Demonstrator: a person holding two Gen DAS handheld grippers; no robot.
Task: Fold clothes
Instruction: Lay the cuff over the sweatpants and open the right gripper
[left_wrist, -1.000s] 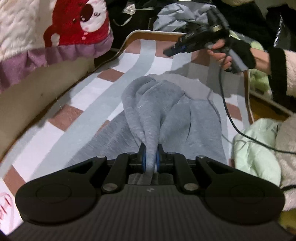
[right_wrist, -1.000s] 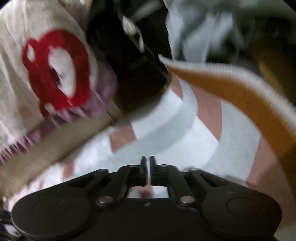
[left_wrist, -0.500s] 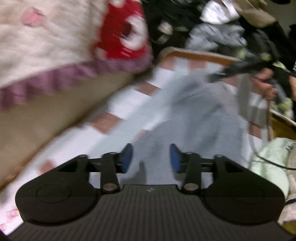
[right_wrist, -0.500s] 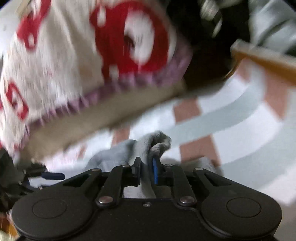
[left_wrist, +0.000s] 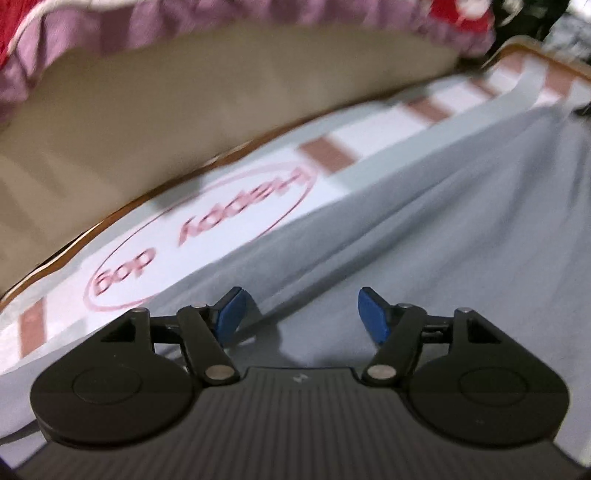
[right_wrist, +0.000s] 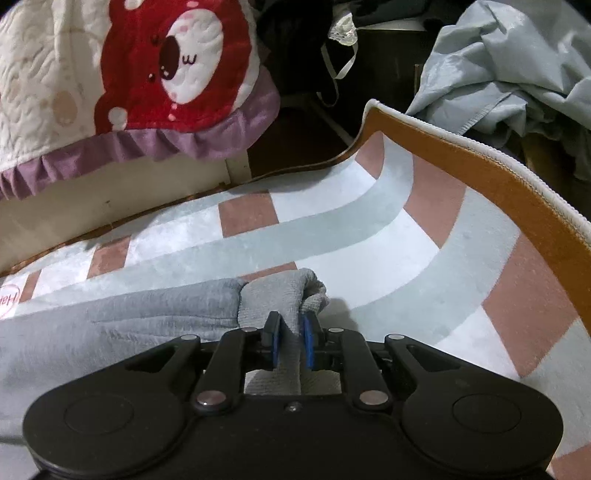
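The right gripper (right_wrist: 290, 338) pinches the gray garment's (right_wrist: 110, 325) ribbed end between its 2 fingers; the cloth runs long leftward. The left gripper (left_wrist: 299, 317), spread wide, hovers above it on the rug (right_wrist: 369, 229).

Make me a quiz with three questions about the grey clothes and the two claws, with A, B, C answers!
1. Where does the soft grey garment lie?
A. on the striped pink, white and pale blue rug
B. in a drawer
C. on a chair

2. What colour are the pads on the claw fingers?
A. yellow
B. blue
C. green

3. What is the right claw doing?
A. standing wide open
B. gripping a book
C. pinching the garment's ribbed cuff

Answers:
1 A, the right view shows the grey cloth spread flat over the rug.
2 B, both views show blue pads.
3 C, the cuff is squeezed between its fingers, while the left claw stands open above the cloth.
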